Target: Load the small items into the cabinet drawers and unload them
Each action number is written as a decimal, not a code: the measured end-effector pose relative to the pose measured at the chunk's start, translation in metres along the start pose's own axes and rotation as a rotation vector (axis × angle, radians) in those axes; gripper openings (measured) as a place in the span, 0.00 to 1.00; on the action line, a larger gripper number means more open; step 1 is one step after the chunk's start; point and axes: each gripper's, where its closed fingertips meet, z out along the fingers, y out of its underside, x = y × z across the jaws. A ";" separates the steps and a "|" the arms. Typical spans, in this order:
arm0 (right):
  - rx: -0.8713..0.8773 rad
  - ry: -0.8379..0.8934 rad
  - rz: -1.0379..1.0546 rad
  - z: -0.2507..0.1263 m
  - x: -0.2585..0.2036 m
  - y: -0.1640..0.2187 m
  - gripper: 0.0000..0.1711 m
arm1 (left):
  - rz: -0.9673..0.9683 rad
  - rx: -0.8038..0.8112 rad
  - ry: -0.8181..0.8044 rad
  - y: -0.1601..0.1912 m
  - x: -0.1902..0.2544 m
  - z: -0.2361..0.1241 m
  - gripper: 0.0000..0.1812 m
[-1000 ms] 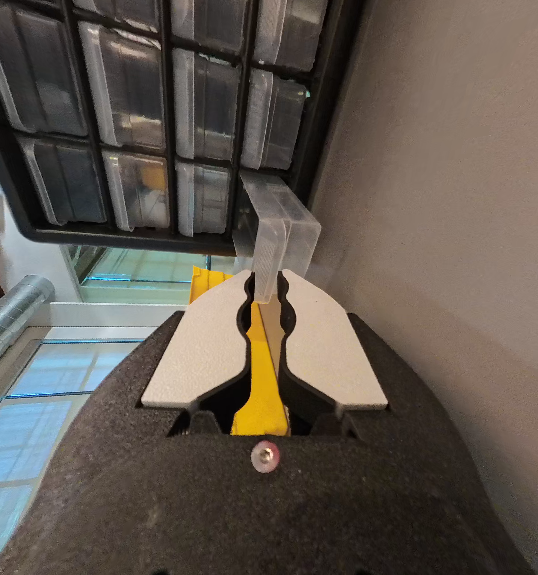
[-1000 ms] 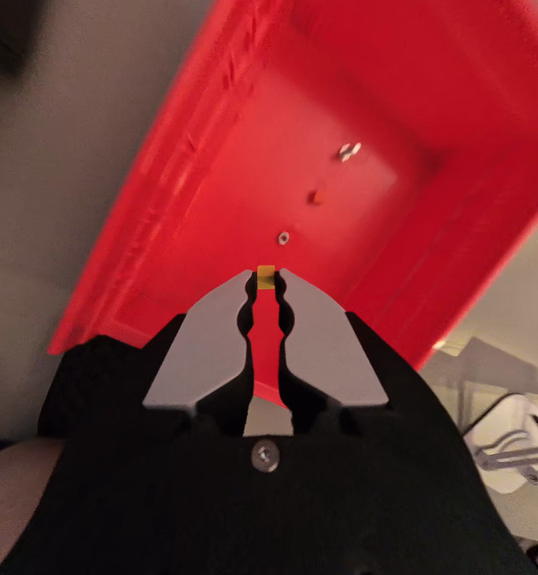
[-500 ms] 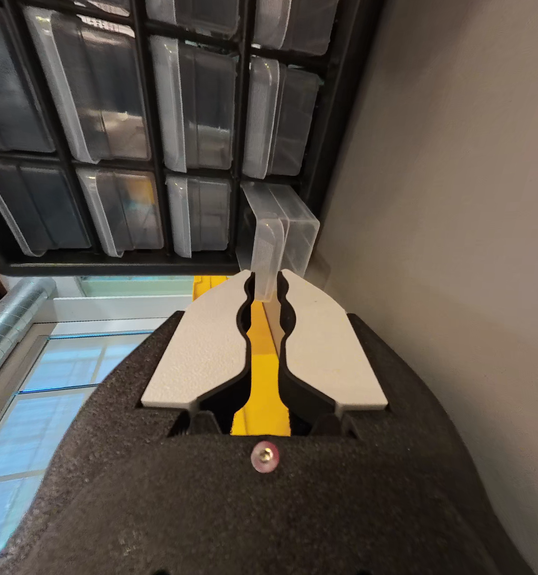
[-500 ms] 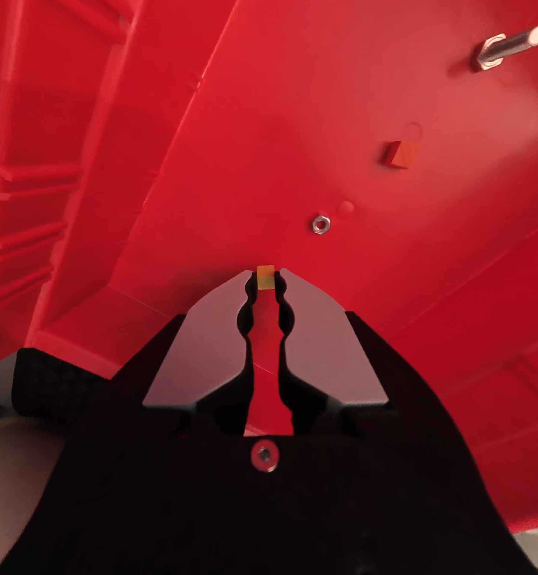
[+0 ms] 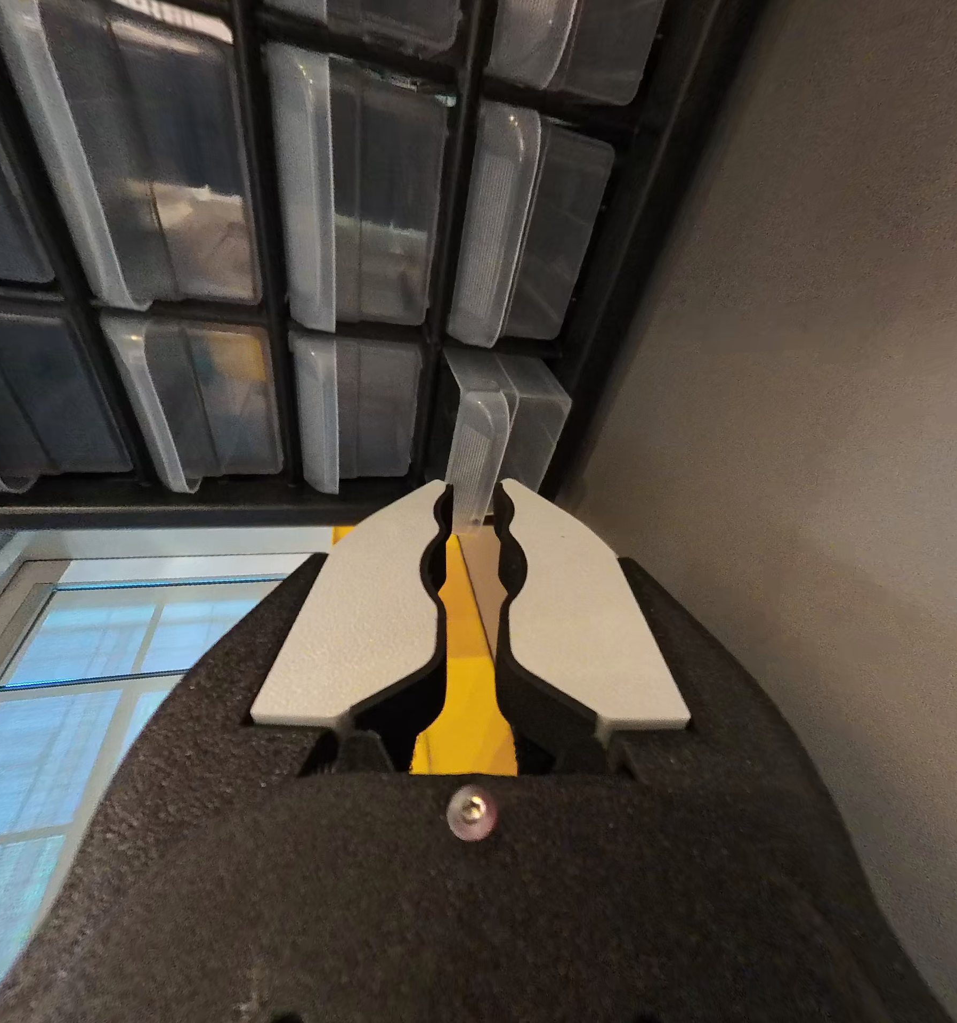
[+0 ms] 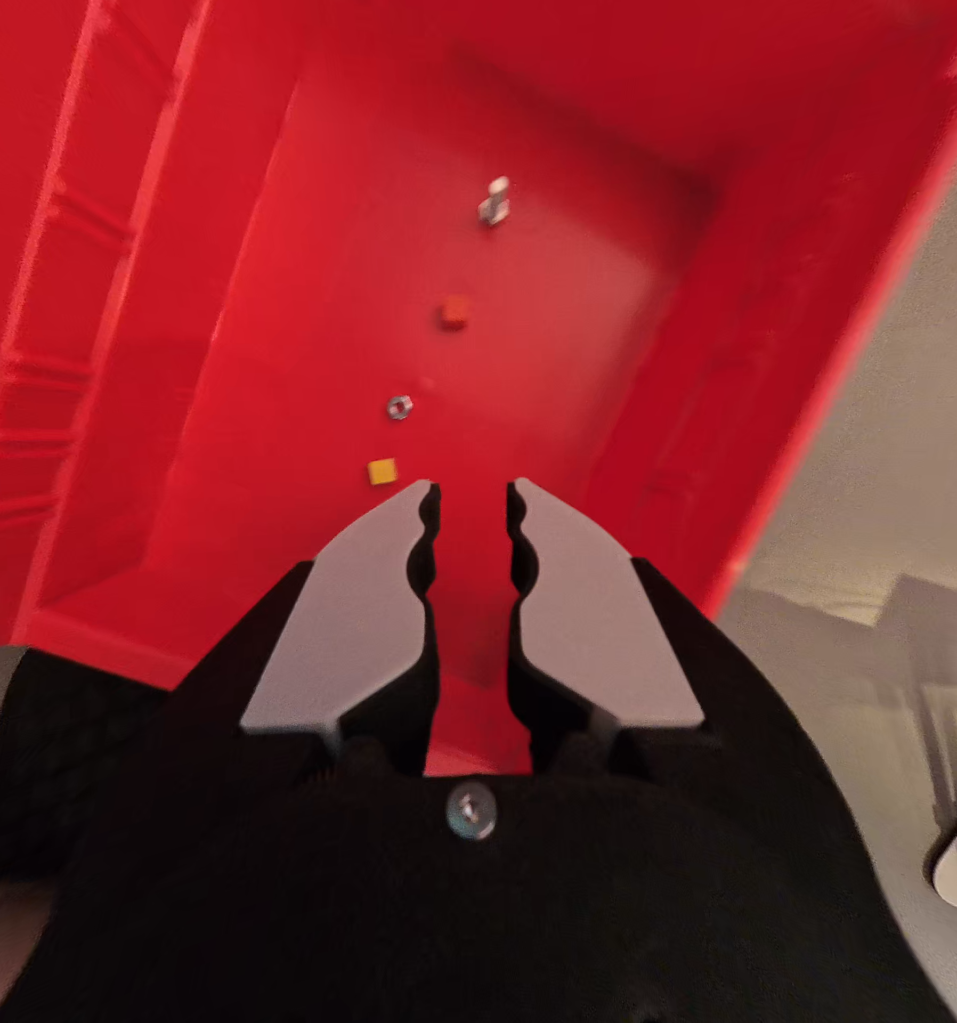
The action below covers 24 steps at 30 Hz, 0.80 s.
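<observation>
Drawer [image 5: 512, 409], light clear plastic, is pinched by its handle in left tool [image 5: 472, 490]; right tool [image 6: 473, 490] gapes empty beside tiny yellow cube [image 6: 382, 471].

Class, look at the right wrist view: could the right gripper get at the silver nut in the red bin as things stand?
Probably yes: the right gripper is open over the red bin, and the nut lies bare just ahead.

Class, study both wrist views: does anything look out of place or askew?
One clear drawer at the cabinet corner juts out past its neighbours, its handle pinched by the left gripper. In the red bin, nothing seems spilled: yellow cube, nut, red cube and bolt lie apart.
</observation>
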 end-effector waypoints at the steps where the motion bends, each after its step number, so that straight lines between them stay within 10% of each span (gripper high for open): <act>1: 0.046 0.034 0.025 -0.005 0.010 -0.005 0.13 | 0.001 -0.003 -0.001 0.000 0.000 0.002 0.07; 24: 0.314 0.236 -0.035 -0.037 0.033 -0.056 0.12 | -0.010 0.006 -0.011 -0.005 -0.002 0.021 0.11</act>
